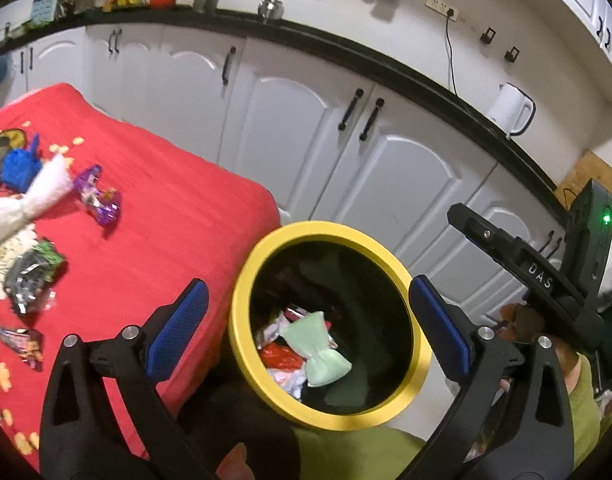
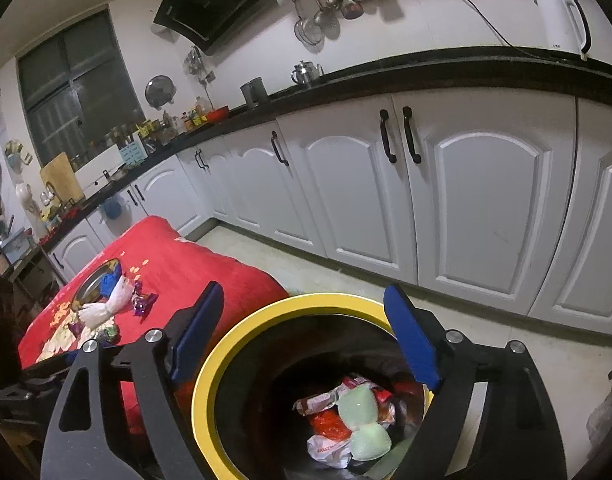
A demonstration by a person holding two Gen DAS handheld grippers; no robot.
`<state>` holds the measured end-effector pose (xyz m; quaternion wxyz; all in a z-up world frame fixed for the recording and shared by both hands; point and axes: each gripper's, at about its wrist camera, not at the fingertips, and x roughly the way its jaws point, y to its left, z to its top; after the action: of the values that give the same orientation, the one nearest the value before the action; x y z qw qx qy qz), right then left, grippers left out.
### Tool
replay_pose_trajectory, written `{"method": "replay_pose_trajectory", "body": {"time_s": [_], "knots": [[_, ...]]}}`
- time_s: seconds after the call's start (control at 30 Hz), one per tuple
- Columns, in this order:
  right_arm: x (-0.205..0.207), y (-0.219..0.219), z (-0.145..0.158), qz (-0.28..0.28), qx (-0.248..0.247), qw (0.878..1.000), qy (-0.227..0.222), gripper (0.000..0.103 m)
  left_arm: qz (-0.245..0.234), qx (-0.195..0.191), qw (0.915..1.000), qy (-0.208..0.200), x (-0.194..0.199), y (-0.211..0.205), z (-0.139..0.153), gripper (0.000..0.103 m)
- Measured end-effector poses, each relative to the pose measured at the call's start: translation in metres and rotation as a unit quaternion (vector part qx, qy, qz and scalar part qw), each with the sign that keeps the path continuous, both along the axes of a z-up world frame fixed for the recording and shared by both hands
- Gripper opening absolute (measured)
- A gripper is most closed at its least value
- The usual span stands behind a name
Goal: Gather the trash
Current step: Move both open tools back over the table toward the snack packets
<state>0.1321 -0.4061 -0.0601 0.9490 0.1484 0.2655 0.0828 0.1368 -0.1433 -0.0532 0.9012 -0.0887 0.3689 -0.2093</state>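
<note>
A yellow-rimmed black bin [image 1: 241, 280] [image 2: 209, 352] stands beside a red-clothed table [image 1: 153, 208] [image 2: 209, 268]. Inside lie wrappers and a pale green twisted wrapper [image 1: 318, 348] [image 2: 362, 424]. My left gripper [image 1: 306, 328] is open and empty above the bin mouth. My right gripper [image 2: 301, 336] is open and empty over the bin too; its body shows in the left wrist view [image 1: 546, 280]. On the table lie a purple wrapper [image 1: 99, 196] [image 2: 143, 302], a white twisted wrapper [image 1: 33, 196] [image 2: 105, 308], a blue wad [image 1: 19, 168], a silver-green wrapper [image 1: 31, 280] and a dark wrapper [image 1: 21, 344].
White kitchen cabinets [image 1: 306, 120] [image 2: 466, 200] run behind under a black counter with a white kettle [image 1: 510, 110] [image 2: 562, 20]. A metal plate [image 2: 91, 282] sits on the table. Tiled floor [image 2: 346, 276] lies between bin and cabinets.
</note>
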Motion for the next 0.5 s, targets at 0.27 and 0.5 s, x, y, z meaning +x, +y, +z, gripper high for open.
{"method": "replay_pose_trajectory", "body": {"time_s": [0.27,0.5], "knots": [[-0.008,0.020,0.011,0.024,-0.008,1.000,-0.011,0.084,0.034,0.014,0.9985,-0.042,-0.012,0.021,0.019,0.092],[-0.013,0.042,0.019,0.047,-0.019,0.998,-0.021,0.089,0.060,0.020,0.9962,-0.060,-0.021,0.044,0.024,0.092]]}}
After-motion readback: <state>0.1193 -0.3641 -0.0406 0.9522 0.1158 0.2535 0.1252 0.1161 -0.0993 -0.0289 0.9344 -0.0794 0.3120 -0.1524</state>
